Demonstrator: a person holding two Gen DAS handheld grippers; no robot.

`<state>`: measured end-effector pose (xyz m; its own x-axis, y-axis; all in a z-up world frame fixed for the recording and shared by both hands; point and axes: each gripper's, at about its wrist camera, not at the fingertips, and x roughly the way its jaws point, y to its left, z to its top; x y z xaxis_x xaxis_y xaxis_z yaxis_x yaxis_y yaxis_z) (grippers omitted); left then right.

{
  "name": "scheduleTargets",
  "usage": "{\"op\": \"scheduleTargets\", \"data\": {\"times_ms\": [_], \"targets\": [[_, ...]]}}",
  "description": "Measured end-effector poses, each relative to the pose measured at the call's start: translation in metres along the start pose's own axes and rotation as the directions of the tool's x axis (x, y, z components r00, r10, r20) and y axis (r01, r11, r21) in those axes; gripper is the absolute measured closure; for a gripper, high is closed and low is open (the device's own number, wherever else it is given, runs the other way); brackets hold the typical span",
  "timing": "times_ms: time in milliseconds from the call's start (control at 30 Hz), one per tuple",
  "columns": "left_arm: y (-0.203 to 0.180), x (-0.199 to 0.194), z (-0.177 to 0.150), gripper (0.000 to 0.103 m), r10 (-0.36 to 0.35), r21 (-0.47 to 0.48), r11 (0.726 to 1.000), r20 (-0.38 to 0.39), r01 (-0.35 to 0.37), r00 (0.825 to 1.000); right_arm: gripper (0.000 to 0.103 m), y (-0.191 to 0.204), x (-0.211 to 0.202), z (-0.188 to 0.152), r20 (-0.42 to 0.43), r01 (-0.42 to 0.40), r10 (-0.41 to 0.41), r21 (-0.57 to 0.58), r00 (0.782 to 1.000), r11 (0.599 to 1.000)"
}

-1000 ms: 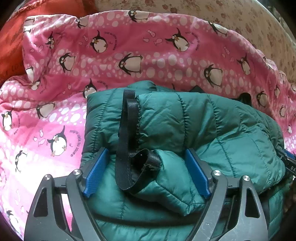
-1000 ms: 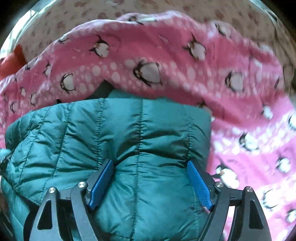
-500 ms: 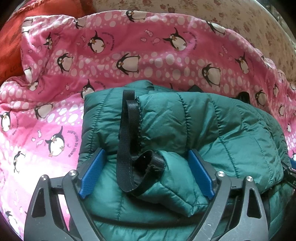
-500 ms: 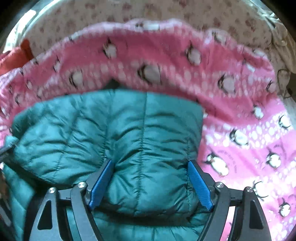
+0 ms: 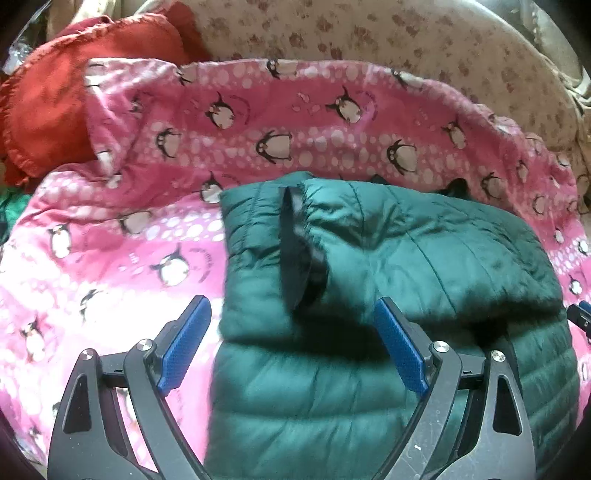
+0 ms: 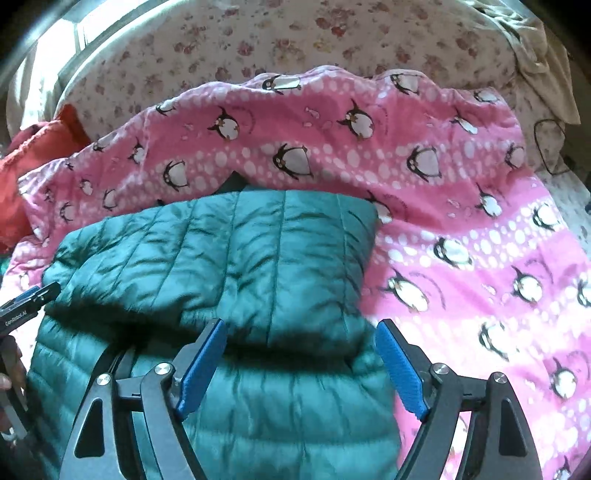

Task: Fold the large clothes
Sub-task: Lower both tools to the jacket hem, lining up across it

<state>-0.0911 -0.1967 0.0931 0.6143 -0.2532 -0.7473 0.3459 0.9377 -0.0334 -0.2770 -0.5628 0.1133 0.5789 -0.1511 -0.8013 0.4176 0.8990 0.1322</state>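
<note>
- I saw a green quilted jacket (image 5: pixel 406 258) lying folded on a pink penguin blanket (image 5: pixel 147 240), its upper layer doubled toward me over the lower part.
- My left gripper (image 5: pixel 291 347) hung above the jacket's left edge, jaws wide apart, gripping nothing.
- My right gripper (image 6: pixel 301 363) hung above the jacket's right edge, jaws also spread, empty.
- A black strap (image 5: pixel 295 254) lay along the jacket's left side.
- A red blanket (image 5: pixel 55 96) sat far left; a floral sheet (image 6: pixel 295 33) lay beyond.
</note>
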Motion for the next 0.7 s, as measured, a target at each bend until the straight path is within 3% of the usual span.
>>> {"op": "scheduleTargets", "data": {"times_ms": [367, 700], "targets": [[0.020, -0.061, -0.063, 0.013, 0.004, 0.016, 1.000, -0.018, -0.003, 1.000, 0.022, 0.007, -0.034, -0.055, -0.045, -0.027, 0.026, -0.014, 0.999, 1.000], [0.029, -0.094, -0.102, 0.013, 0.023, 0.026, 0.999, -0.017, -0.022, 1.000, 0.022, 0.019, -0.055, -0.096, -0.065, -0.055, 0.053, -0.031, 0.996, 0.998]]}}
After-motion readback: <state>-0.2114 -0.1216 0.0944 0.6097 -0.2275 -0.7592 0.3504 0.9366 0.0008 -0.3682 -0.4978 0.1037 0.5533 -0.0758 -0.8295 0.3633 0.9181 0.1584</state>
